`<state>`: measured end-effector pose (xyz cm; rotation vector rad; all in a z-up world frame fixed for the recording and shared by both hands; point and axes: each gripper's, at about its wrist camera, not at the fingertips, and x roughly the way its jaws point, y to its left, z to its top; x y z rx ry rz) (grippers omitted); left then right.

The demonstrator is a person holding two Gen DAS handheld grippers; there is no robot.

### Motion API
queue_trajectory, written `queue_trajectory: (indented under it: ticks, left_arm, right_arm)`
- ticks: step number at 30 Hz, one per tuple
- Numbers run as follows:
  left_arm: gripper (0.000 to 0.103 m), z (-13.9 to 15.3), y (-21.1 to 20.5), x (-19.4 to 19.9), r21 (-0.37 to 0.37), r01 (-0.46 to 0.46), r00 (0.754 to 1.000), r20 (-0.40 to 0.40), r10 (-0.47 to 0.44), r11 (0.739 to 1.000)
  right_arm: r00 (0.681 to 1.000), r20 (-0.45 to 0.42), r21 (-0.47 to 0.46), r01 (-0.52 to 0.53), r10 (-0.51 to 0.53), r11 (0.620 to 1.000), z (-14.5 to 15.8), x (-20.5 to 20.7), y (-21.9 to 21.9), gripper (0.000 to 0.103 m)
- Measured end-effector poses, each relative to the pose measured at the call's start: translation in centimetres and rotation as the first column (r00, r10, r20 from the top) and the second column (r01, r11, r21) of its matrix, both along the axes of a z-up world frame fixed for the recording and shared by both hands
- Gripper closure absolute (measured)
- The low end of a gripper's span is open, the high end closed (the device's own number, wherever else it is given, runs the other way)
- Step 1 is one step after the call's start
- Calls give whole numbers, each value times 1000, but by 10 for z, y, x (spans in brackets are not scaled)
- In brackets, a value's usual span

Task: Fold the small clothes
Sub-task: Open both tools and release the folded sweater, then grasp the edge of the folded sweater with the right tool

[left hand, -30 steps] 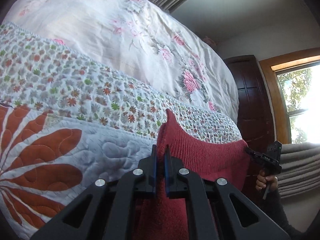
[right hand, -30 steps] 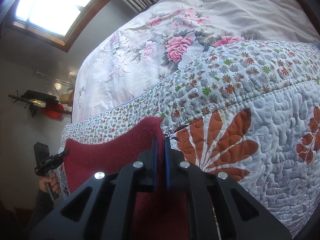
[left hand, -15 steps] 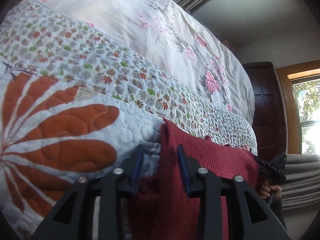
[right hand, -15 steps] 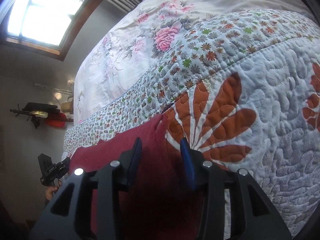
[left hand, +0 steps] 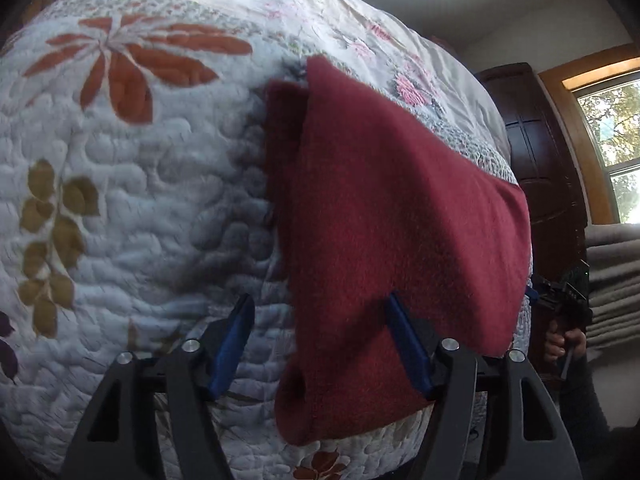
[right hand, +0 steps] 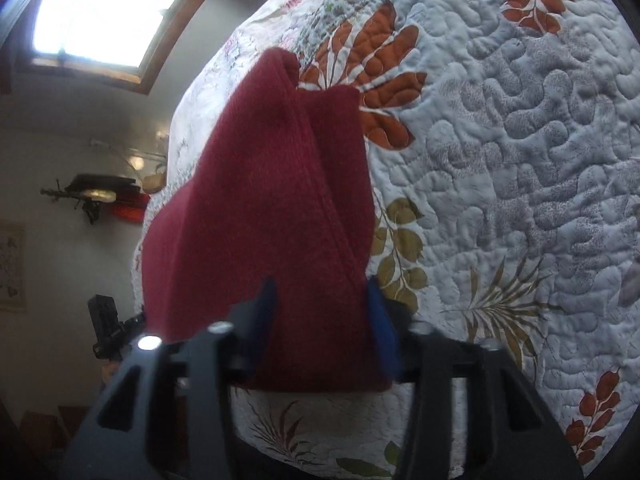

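The dark red knit garment (left hand: 392,216) lies folded over on the quilted bed cover (left hand: 140,184). Both the left gripper (left hand: 320,344) and right gripper (right hand: 324,320) hang above it, fingers spread wide, holding nothing. One fold looks done; more probably remain.

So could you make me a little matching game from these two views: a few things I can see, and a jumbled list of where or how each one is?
Things:
1. dark red knitted garment
2. white quilted bedspread with orange leaf prints
3. left gripper
4. dark wooden wardrobe

States:
A. covers the bed
B. stands by the window
C. lies folded on the quilt
D. blue-padded fingers spread open

Pairs: 1-C, 2-A, 3-D, 4-B
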<state>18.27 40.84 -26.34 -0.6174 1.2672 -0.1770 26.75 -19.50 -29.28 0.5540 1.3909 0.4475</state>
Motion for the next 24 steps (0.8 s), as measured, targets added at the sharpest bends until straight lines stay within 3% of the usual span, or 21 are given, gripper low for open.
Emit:
queue_trajectory:
  ticks: [1, 3, 6, 10, 12, 14, 15, 18, 20, 22, 24]
  left_arm:
    - [77, -3, -1, 0, -28, -6, 1000, -6, 5, 1000]
    - [80, -2, -3, 1, -3, -13, 1000, -13, 13, 1000]
    - [81, -5, -2, 1, -2, -20, 1000, -17, 20, 1000]
    - [82, -6, 1, -4, -32, -48, 999, -1, 48, 998]
    - [82, 2, 3, -13, -27, -46, 998, 30, 47, 999]
    - [82, 16, 7, -26, -9, -53, 996, 71, 53, 999]
    - [82, 28, 6, -32, 7, -54, 993, 105, 53, 998]
    - [81, 68, -4, -52, 40, -35, 974, 227, 25, 999]
    - [81, 86, -20, -65, -7, 12, 954, 300, -9, 1000]
    - [81, 87, -42, -68, -47, 86, 942, 328, -66, 995]
    - [80, 70, -63, -61, -36, 143, 948, 293, -127, 989]
  right_arm:
    - [1000, 9, -12, -12, 12, 1000, 2, -3, 2, 96]
    - [999, 35, -44, -16, 17, 999, 8, -10, 1, 96]
    - [1000, -2, -87, 6, -6, 996, -6, -21, -7, 97]
    - [998, -44, -50, 50, -52, 997, -33, -32, -13, 94]
    - [997, -7, -6, 81, -81, 997, -23, -31, -11, 84]
    - [993, 19, 20, 114, -115, 993, -9, -36, -17, 55]
    - [991, 30, 13, 130, -130, 991, -3, -37, -20, 53]
    - [987, 85, -20, 141, -139, 990, 20, -54, -21, 57]
    - [987, 138, -9, 88, -86, 996, 36, -65, -8, 57]
    - [987, 159, 14, 21, -23, 1000, 41, -75, 16, 57]
    - [988, 149, 7, -49, 48, 999, 32, -78, 48, 57]
